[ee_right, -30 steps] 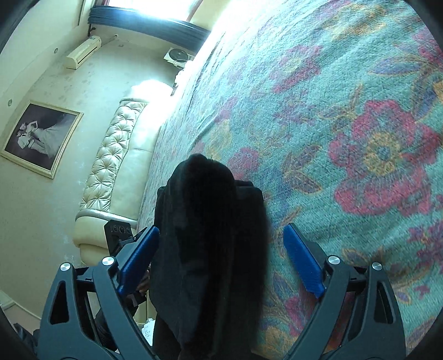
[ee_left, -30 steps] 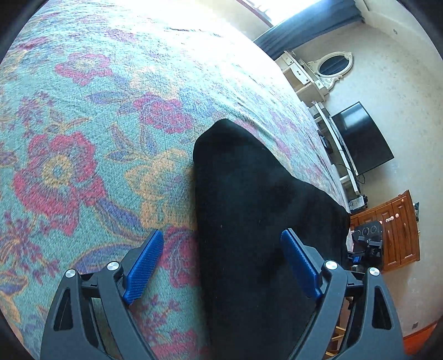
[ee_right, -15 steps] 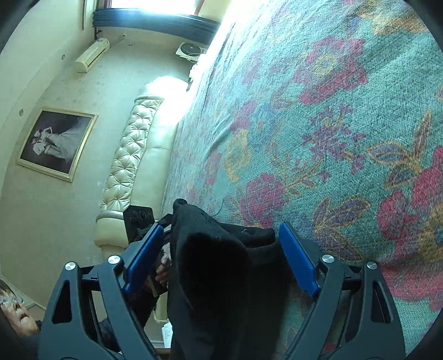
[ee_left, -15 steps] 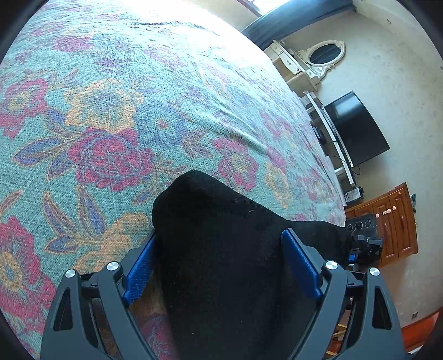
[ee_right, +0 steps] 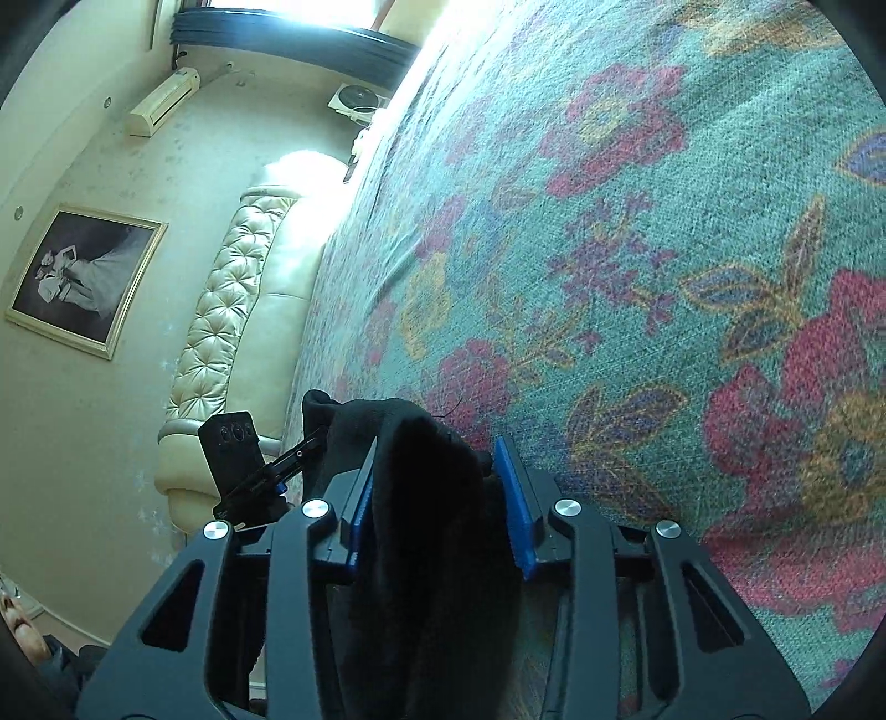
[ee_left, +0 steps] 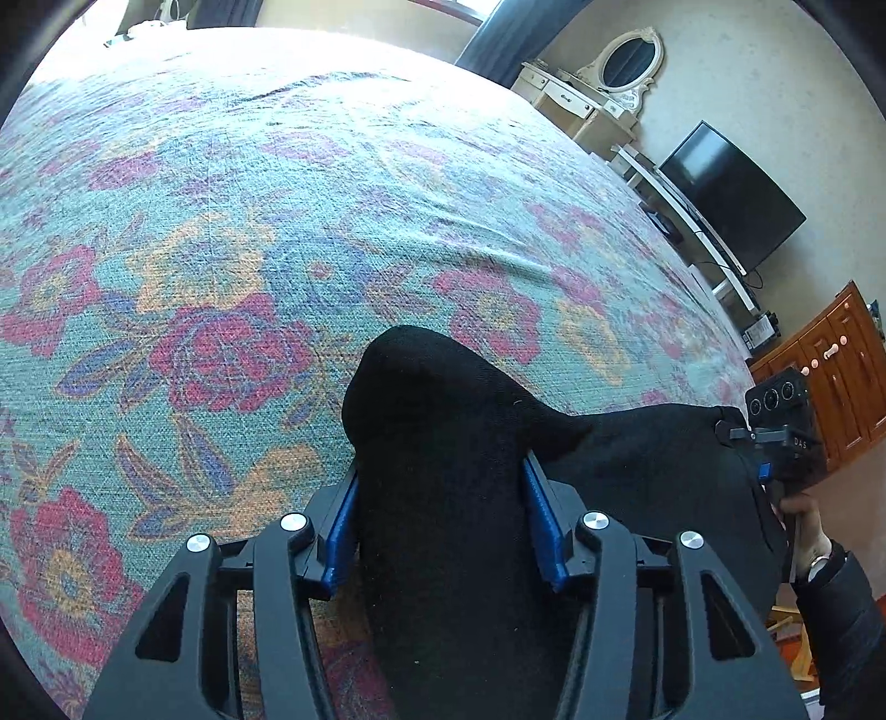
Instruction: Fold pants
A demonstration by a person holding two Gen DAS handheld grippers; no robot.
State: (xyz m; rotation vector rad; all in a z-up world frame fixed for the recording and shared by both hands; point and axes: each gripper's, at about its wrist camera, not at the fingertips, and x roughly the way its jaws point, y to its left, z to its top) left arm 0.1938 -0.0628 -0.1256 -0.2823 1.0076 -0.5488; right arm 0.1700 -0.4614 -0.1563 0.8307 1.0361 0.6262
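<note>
The black, soft-knit pants [ee_left: 459, 498] lay bunched at the near edge of the bed, on a teal woven bedspread with red, orange and blue flowers [ee_left: 232, 238]. One humped fold of the cloth rose between the blue pads of the left gripper [ee_left: 440, 490], whose jaws were closing, both pads already pressing into the fabric. From there the pants ran toward the bed's right edge, where the other black gripper and a hand in a dark sleeve [ee_left: 803, 515] showed.

In the right wrist view another bunch of the same pants [ee_right: 426, 498] stood between the blue pads of the right gripper [ee_right: 434, 490]; its jaws were closing too, and the pads appeared to squeeze the cloth, though the dark fabric hid the exact contact on the left pad. The left gripper's black camera housing [ee_right: 232, 443] sat just beyond, at the bed's edge.

The rest of the bedspread [ee_right: 664, 249] stretched away bare, with only shallow wrinkles. Past the bed's far right side stood a cream dressing table with an oval mirror [ee_left: 628, 58], a flat black television on a white stand [ee_left: 731, 194] and a brown wooden cabinet [ee_left: 841, 376]. On the other side were a cream tufted headboard [ee_right: 232, 310], a gold-framed black-and-white picture [ee_right: 83, 282] and a wall air conditioner [ee_right: 163, 99] below a dark curtain [ee_right: 299, 33].
</note>
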